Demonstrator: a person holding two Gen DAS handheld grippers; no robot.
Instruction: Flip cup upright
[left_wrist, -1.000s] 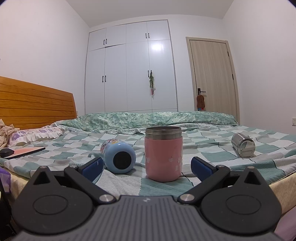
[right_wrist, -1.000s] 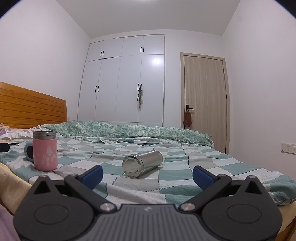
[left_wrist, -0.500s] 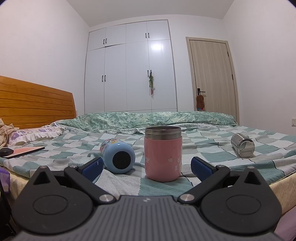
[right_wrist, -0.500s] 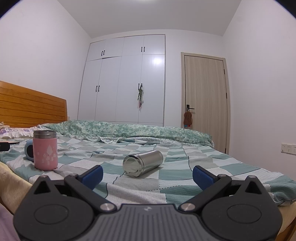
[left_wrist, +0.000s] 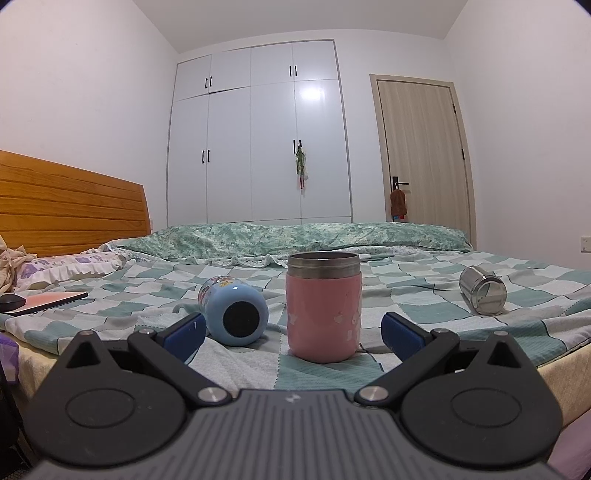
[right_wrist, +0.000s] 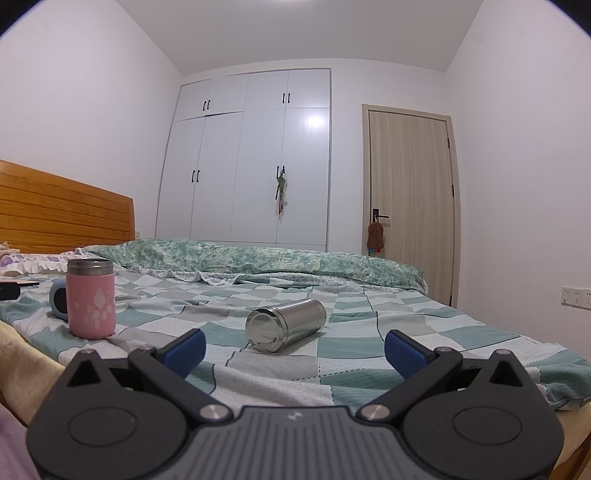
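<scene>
A pink cup (left_wrist: 324, 308) with a steel rim stands upright on the checkered bedspread; it also shows in the right wrist view (right_wrist: 91, 298). A light blue cup (left_wrist: 234, 311) lies on its side left of it, its base toward me. A steel cup (right_wrist: 284, 325) lies on its side to the right; it also shows in the left wrist view (left_wrist: 482, 290). My left gripper (left_wrist: 291, 334) is open and empty, just short of the pink and blue cups. My right gripper (right_wrist: 294, 350) is open and empty, just short of the steel cup.
The bed's near edge (left_wrist: 554, 369) runs below the grippers. A rolled green quilt (left_wrist: 295, 238) lies across the far side. A wooden headboard (left_wrist: 66, 206), pillow and a flat pink book (left_wrist: 48, 301) are at the left. Wardrobe and door stand behind.
Almost nothing has changed. The right wrist view has shifted very slightly; the cups lie where they were and both grippers stay open.
</scene>
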